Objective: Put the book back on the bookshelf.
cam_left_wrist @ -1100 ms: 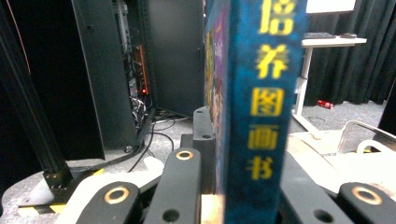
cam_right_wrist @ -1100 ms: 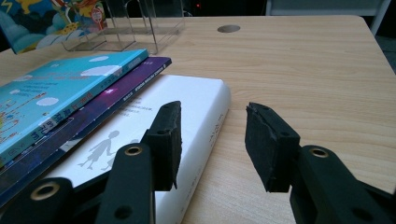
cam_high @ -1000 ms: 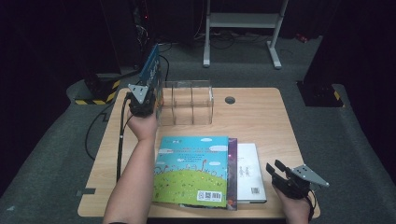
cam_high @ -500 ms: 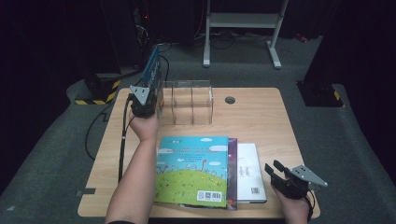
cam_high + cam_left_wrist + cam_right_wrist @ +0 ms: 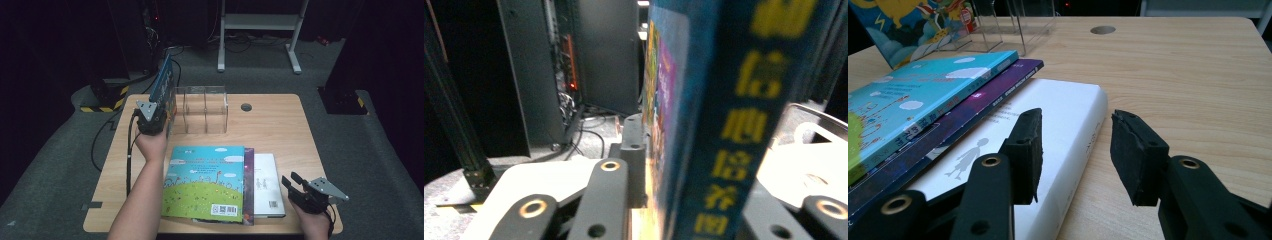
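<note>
A blue picture book (image 5: 162, 80) stands upright on edge at the left end of a clear acrylic rack (image 5: 205, 107). My left gripper (image 5: 161, 102) reaches along it from the near side. Its jaws have just been opening with the book (image 5: 704, 110) still between them, and a thin strip of table shows beside the left jaw. At the table's near right corner my right gripper (image 5: 291, 178) stands open and empty. In the right gripper view its jaws (image 5: 1075, 145) hover just above the edge of a white book (image 5: 1048, 130).
A teal picture book (image 5: 205, 182) lies on a purple book (image 5: 248, 185) and the white book (image 5: 267, 185), stacked near the front of the wooden table (image 5: 270, 125). A round cable hole (image 5: 246, 106) sits right of the rack. Dark equipment racks stand behind.
</note>
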### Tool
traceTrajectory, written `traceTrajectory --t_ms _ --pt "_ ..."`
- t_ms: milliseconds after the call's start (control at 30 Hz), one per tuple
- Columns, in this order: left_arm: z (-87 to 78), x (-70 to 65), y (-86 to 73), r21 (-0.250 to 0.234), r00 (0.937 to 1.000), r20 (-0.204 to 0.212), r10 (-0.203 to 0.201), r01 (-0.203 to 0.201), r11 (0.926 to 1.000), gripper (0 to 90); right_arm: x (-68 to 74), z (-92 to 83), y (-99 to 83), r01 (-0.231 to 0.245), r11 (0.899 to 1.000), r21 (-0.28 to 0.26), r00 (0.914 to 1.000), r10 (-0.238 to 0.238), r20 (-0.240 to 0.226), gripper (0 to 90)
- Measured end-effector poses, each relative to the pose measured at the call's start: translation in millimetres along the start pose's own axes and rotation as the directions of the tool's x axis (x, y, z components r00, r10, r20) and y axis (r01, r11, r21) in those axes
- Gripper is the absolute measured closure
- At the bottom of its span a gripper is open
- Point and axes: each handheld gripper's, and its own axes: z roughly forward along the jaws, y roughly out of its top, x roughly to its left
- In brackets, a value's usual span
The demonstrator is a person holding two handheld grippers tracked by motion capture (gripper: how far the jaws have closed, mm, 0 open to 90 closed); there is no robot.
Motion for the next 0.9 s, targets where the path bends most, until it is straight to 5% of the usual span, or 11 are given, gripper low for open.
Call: traceTrajectory --t_ms 367,567,900 --pt "2.3 0.7 11.6 0.043 0.9962 0.086 -0.017 0.013 0.999 74.7 1.9 -0.2 -0.2 0.004 1.0 0.005 1.0 -0.004 -0.007 56.2" --pt "2.7 -5.7 14.8 0.057 0.9985 0.018 0.052 -0.052 0.997 82.1 1.8 -0.2 -0.3 0.006 1.0 0.005 1.0 -0.006 -0.007 56.2" --pt "5.7 5.1 18.9 0.018 0.9997 -0.006 -0.025 0.025 0.9995 83.3 1.3 0.2 -0.4 0.006 1.0 0.005 1.0 -0.006 -0.005 56.2"
